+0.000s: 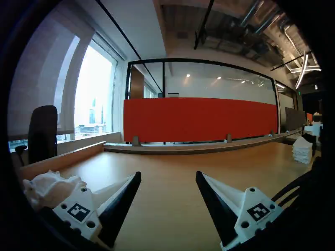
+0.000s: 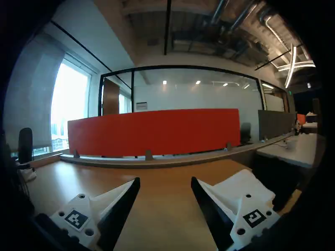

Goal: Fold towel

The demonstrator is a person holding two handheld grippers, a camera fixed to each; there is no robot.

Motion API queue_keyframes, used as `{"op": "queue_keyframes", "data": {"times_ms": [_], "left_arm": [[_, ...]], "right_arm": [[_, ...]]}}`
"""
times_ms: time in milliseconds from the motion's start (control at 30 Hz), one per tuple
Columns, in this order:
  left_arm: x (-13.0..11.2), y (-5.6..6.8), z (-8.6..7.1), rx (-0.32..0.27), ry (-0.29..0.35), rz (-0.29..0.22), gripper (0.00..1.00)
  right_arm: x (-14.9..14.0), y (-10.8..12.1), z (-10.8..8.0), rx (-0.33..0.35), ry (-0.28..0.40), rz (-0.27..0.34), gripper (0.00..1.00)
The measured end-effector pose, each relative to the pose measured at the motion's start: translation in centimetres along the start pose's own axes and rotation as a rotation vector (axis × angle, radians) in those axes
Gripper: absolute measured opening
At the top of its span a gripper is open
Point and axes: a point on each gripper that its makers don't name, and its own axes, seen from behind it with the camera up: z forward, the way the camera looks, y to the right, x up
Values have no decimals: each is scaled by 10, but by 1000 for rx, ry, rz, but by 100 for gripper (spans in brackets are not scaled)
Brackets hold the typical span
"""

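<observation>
Smooth satin wood tabletop (image 1: 167,184), matt red divider panel (image 1: 201,119), soft crumpled cloth towel (image 1: 48,188), glossy glass wall (image 1: 217,81)

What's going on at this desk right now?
A person holds the left gripper and the right gripper open over the wooden desk, gripping nothing. A crumpled white towel lies beside the left gripper, not yet picked up. A stack of folded towels sits farther off on the desk.
</observation>
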Motion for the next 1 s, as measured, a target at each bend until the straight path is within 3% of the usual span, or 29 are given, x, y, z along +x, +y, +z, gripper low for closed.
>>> {"op": "queue_keyframes", "data": {"times_ms": [300,1000], "left_arm": [[0,0,0,0,0,0,97],[0,1,1,0,0,0,97]], "right_arm": [[-30,0,7,3,-22,16,94],[-41,-3,8,7,-7,-37,94]]}}
